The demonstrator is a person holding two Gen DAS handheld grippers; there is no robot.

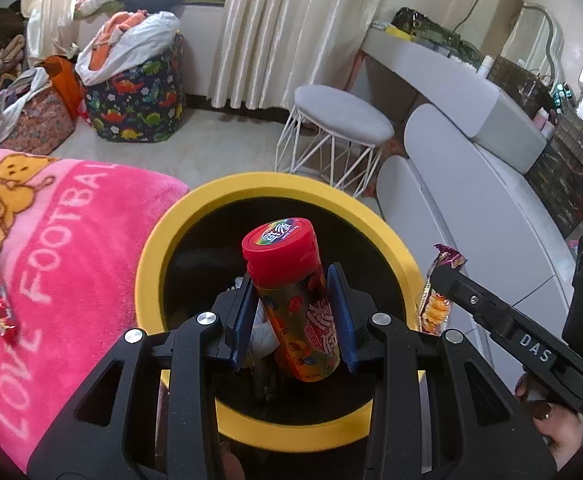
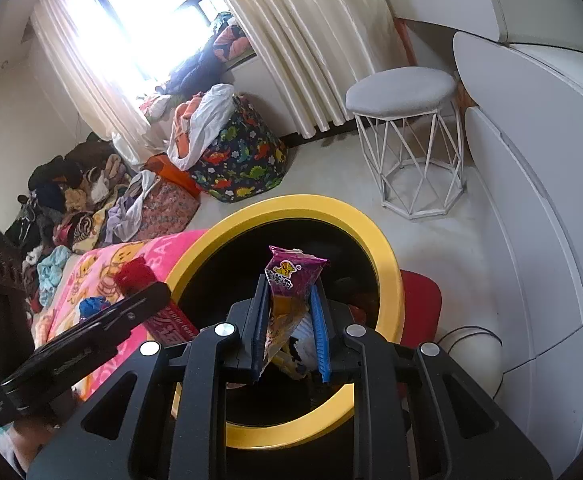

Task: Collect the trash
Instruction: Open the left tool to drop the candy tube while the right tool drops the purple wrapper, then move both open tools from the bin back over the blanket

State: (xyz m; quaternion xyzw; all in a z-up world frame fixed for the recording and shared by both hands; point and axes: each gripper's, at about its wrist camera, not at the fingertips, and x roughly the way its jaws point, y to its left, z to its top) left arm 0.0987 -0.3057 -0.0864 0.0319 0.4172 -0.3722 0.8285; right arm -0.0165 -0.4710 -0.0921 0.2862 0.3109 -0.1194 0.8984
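Left gripper (image 1: pixel 291 312) pinching one candy bottle (image 1: pixel 291 300), right gripper (image 2: pixel 289 334) one snack packet (image 2: pixel 291 292), over one bin (image 2: pixel 387 280).

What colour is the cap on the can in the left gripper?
Red, with a multicoloured round label on top. The cap of the can shows best in the left wrist view.

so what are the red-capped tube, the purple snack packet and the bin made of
Red-capped tube: the cap looks like moulded plastic with ridged edges; the body carries a glossy printed wrap, and what lies under it cannot be told.
Purple snack packet: thin plastic film, creased, with a crimped top seal.
Bin: probably hard plastic, with a smooth matt yellow rim and a dark inside.
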